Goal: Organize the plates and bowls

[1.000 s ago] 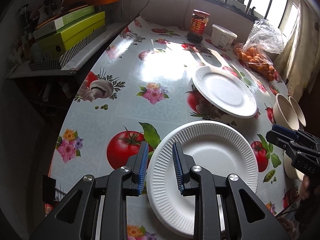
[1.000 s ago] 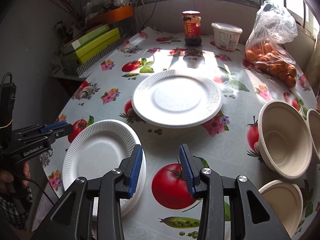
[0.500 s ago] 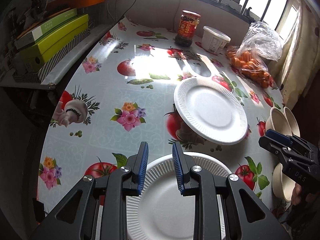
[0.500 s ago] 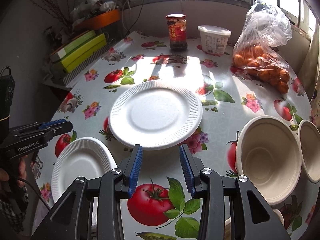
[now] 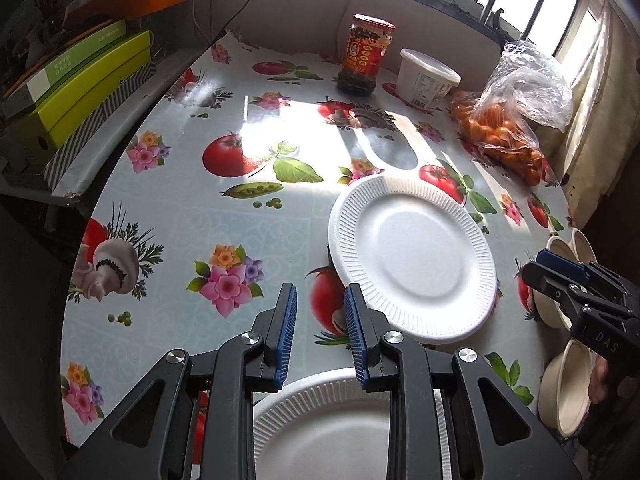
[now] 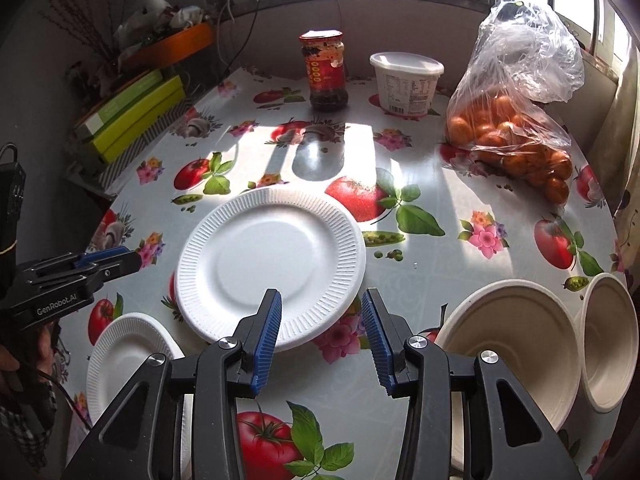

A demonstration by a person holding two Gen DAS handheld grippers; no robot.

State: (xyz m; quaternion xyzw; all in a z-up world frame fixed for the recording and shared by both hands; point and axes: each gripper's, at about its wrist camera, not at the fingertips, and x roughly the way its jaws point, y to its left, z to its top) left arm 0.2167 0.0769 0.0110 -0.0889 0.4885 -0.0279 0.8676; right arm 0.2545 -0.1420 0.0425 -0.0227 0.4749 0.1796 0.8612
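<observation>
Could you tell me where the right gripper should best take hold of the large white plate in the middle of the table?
Probably the ribbed near rim of the large white plate, approached low from the right gripper side: that edge sits raised off the tablecloth, leaving room for a finger underneath.

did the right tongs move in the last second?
Yes. The right tongs went forward: they now reach the near rim of the big plate, and the jar looms larger. Both were farther off before.
</observation>
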